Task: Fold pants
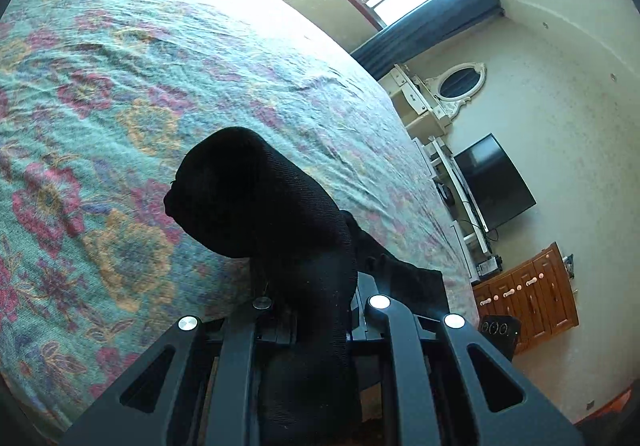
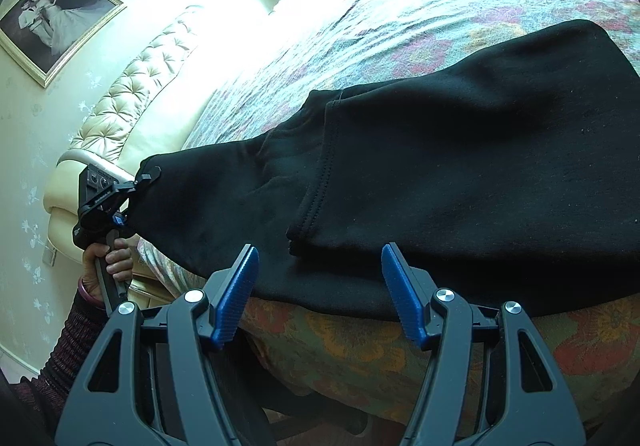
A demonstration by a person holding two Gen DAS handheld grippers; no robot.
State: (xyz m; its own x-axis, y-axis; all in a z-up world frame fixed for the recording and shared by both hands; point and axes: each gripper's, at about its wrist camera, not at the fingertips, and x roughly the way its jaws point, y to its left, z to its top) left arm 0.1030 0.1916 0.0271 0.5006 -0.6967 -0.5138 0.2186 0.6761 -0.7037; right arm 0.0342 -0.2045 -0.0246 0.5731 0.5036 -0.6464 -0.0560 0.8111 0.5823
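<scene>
My left gripper point(image 2: 146, 179) is clamped tight on one end of the black pants point(image 2: 460, 166), and that end hangs lifted off the near edge of the bed point(image 1: 160, 66). The rest of the pants lies along that near edge over the floral bedspread point(image 2: 400, 6), with one layer already lapped over another and its hem showing near the middle. My right gripper point(image 2: 316, 286) stands half-spread just off the edge, blue pads point(image 2: 236, 294) bare, the cloth beyond them and nothing between.

The main risk I see is the pinch: only a small bunch of fabric is caught, and in the left wrist view it bulges up past the jaws, so a hard pull could drag it free. Lifting one end alone could also pull the lapped layer askew, or slide the whole garment over the edge, since the bulk sits so close to it. If I close the right gripper where it is, I judge it takes air or a single layer.
</scene>
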